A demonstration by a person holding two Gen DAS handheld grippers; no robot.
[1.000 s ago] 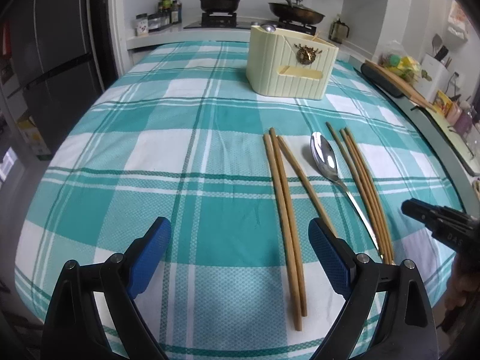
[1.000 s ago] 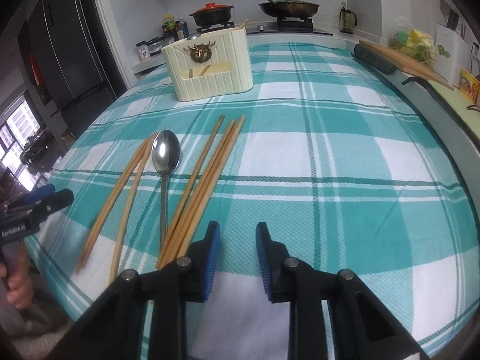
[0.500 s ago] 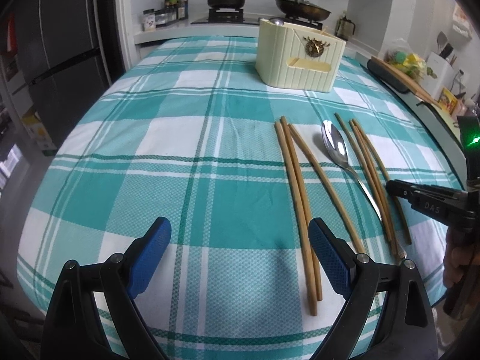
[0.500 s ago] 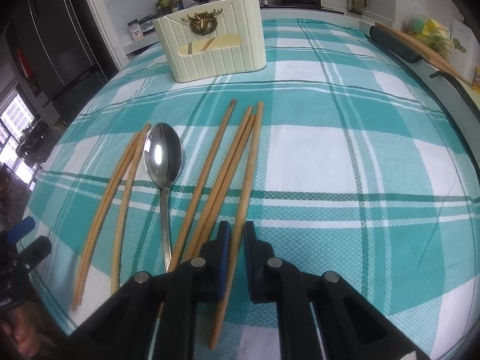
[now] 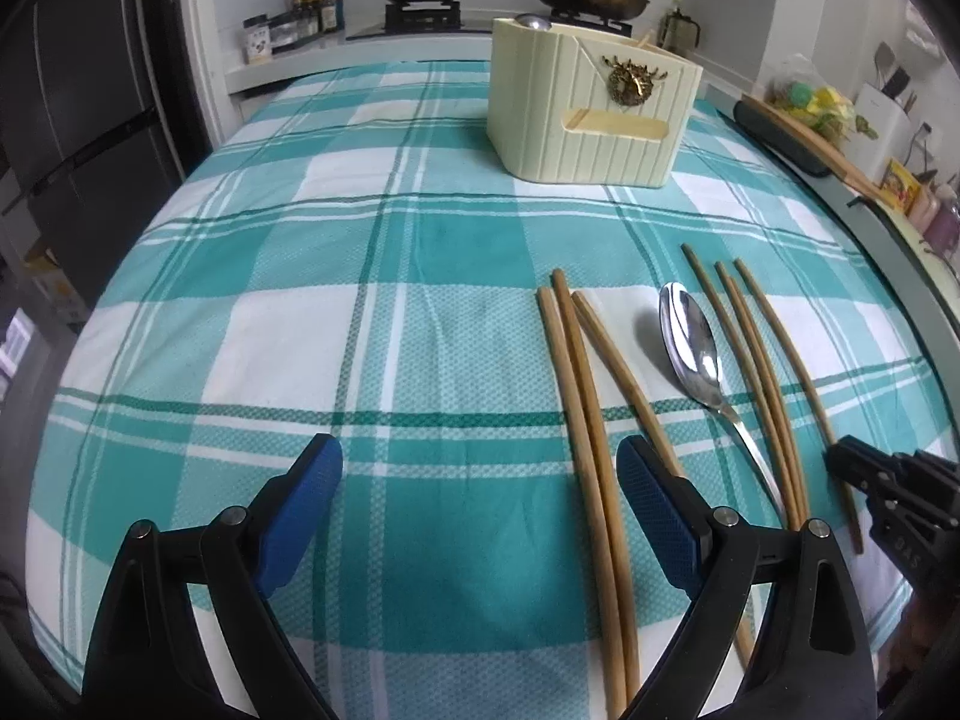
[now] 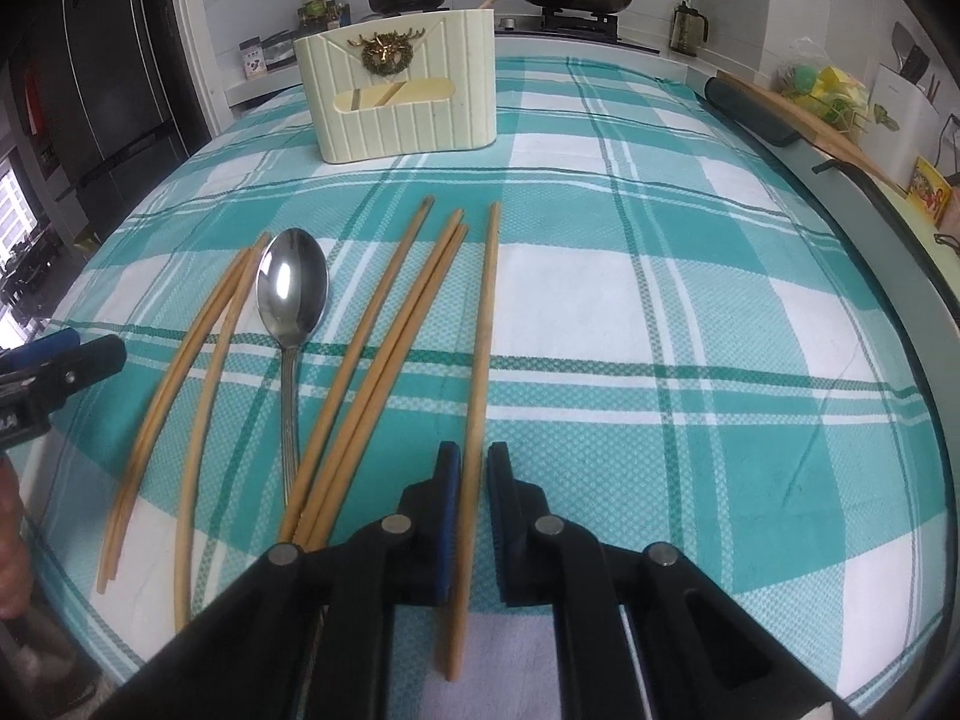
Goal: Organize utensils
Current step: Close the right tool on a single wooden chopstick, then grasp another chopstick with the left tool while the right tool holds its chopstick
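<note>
The left gripper (image 5: 480,516) hangs over the near edge of the table (image 5: 300,312) with its jaws wide apart and nothing between them; the nearest pair of chopsticks (image 5: 591,468) lies just inside its right-hand pad. The spoon (image 6: 292,294) rests bowl-up toward the middle of the table, with more loose chopsticks (image 6: 384,354) on either side of it. The right gripper (image 6: 474,516) has its jaws closed on a single chopstick (image 6: 483,348), gripped close to its near end. That hold is far from the balance point, so the far tip will likely droop: lift slowly and keep the wrist steady. The cream holder (image 6: 402,102) stands toward the far edge. Tip the stick upright over it and let go only once the tip is inside.
</note>
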